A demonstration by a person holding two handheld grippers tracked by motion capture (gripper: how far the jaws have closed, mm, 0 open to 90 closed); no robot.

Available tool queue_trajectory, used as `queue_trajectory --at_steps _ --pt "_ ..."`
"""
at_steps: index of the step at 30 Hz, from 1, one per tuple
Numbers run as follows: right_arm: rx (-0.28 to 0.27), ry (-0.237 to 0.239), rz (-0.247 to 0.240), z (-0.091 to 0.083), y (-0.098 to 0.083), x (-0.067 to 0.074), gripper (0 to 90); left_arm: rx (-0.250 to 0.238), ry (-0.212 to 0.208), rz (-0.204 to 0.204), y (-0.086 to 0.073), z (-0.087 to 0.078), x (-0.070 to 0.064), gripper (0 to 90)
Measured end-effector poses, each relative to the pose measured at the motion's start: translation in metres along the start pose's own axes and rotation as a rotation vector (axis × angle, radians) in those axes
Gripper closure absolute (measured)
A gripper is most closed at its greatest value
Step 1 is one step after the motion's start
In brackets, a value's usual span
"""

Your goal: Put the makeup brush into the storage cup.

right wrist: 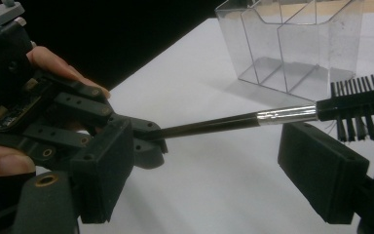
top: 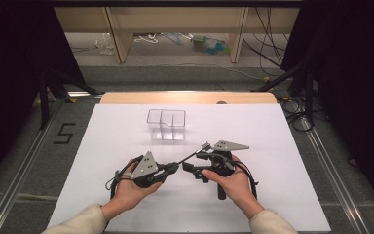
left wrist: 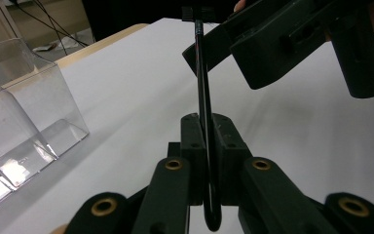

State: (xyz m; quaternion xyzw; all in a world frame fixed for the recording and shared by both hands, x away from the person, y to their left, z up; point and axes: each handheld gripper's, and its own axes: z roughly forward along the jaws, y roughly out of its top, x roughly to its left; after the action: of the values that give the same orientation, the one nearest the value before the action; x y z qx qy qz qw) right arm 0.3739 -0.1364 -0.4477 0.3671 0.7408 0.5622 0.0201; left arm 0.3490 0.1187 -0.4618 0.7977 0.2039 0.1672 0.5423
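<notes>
The thing in hand was a slim black brush with a thin dark stick handle, a short shiny silver ferrule and a comb-like head of stiff black bristles set in rows. In the left gripper view its handle ended in a small hook just behind the jaws.

The left gripper had its two black jaws closed tight on the handle near that hooked end, the stick pinched between the pads. From there the brush's long axis ran up and away to the right across the high view, rising off the white table sheet, with the bristle head pointing toward the right gripper and ending just above and beyond it.

The right gripper's jaws stood wide apart. In its own view the handle crossed the gap between them without touching either pad, the ferrule and bristles lying just over the far jaw block.

A clear plastic organiser box with upright dividers stood empty on the sheet, ahead of both grippers and well apart from the brush.
</notes>
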Motion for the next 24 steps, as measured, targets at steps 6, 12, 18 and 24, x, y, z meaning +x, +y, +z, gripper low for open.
queue_trajectory --at_steps 6,12,18,24 --pt "0.001 0.003 0.021 0.002 0.0 0.001 23.3 0.002 0.004 -0.013 0.0 0.002 -0.001 84.6" --pt "0.009 0.008 0.03 0.004 -0.001 0.002 24.1 0.009 0.0 -0.005 0.0 0.006 -0.004 84.6" --pt "-0.013 -0.007 0.048 0.005 -0.001 0.0 26.0 0.01 0.007 -0.019 -0.001 0.009 -0.007 84.6" --pt "-0.022 -0.014 0.085 0.004 -0.001 -0.001 32.5 0.016 0.006 -0.01 -0.001 0.012 -0.007 84.5"
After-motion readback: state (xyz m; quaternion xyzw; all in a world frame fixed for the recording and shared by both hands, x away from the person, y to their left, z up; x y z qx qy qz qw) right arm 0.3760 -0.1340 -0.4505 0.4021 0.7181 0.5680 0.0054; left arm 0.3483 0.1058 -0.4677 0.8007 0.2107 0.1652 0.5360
